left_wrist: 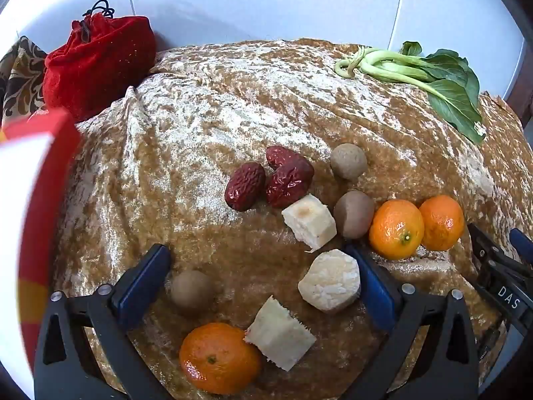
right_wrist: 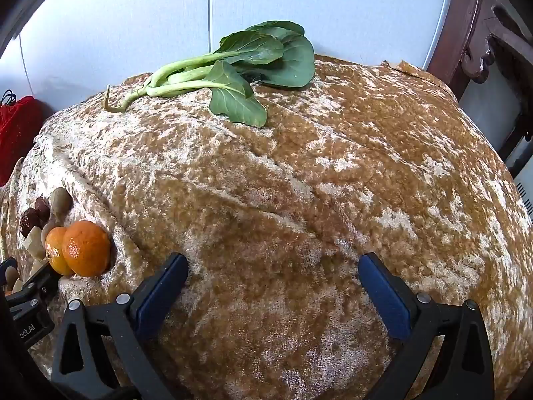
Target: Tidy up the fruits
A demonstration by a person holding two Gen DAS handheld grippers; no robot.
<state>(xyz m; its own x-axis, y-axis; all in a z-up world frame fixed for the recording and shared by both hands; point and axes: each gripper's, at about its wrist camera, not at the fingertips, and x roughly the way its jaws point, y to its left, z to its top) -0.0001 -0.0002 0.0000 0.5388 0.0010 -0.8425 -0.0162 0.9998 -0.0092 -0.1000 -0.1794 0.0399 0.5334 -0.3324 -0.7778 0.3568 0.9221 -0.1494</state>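
Note:
My left gripper stands wide open above a scatter of fruit on the golden-brown velvet cloth. Between its blue pads lie a brown longan, a mandarin and two pale white chunks; none is touched. Farther out sit three red dates, another white chunk, two longans and two mandarins. My right gripper is open over bare cloth, with the two mandarins at its left.
A bok choy bunch lies at the far side of the cloth. A red drawstring pouch stands at the back left, and a red and white box rises at the left edge. Dark wooden furniture stands at right.

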